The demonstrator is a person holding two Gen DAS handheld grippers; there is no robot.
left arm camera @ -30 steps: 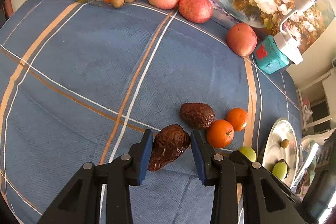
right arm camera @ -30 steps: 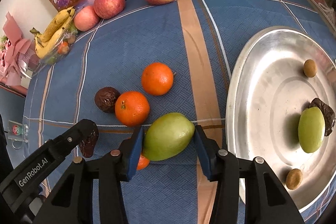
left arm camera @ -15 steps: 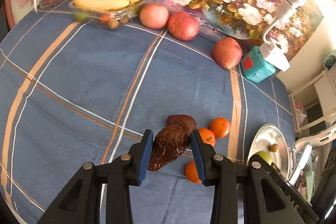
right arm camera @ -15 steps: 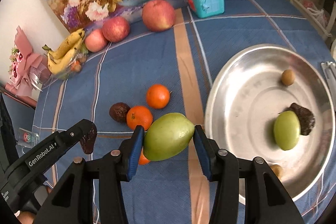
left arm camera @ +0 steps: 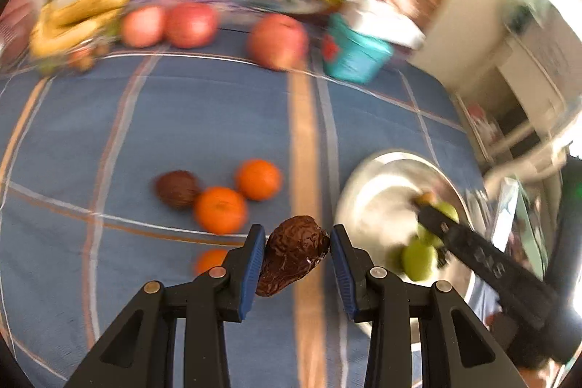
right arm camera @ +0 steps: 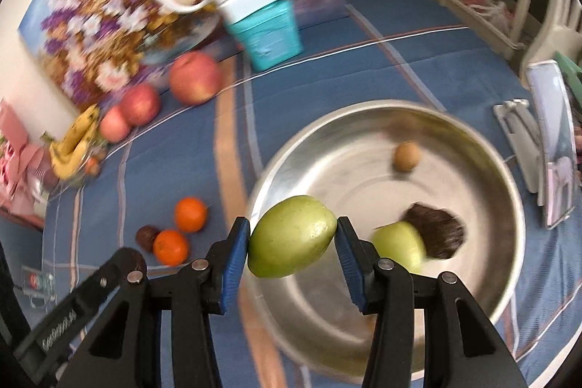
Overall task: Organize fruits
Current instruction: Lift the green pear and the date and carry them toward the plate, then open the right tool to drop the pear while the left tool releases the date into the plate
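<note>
Blue plaid desk [left arm camera: 203, 119], blurred | bowl [right arm camera: 509, 191] as landmark | right tongs [right arm camera: 293, 244] clamped on green fruit [right arm camera: 292, 241], held over bowl's near-left rim; looks smooth, firm, maybe slippery, gripped across its middle | left tongs [left arm camera: 294, 255] clamped on wrinkled date [left arm camera: 291, 255], left of bowl; likely light, soft, squeeze gently.

A home: blue plaid tablecloth [right arm camera: 418, 35], flower painting [right arm camera: 109, 13] against the wall, white shelves [left arm camera: 534, 68] beside it.
</note>
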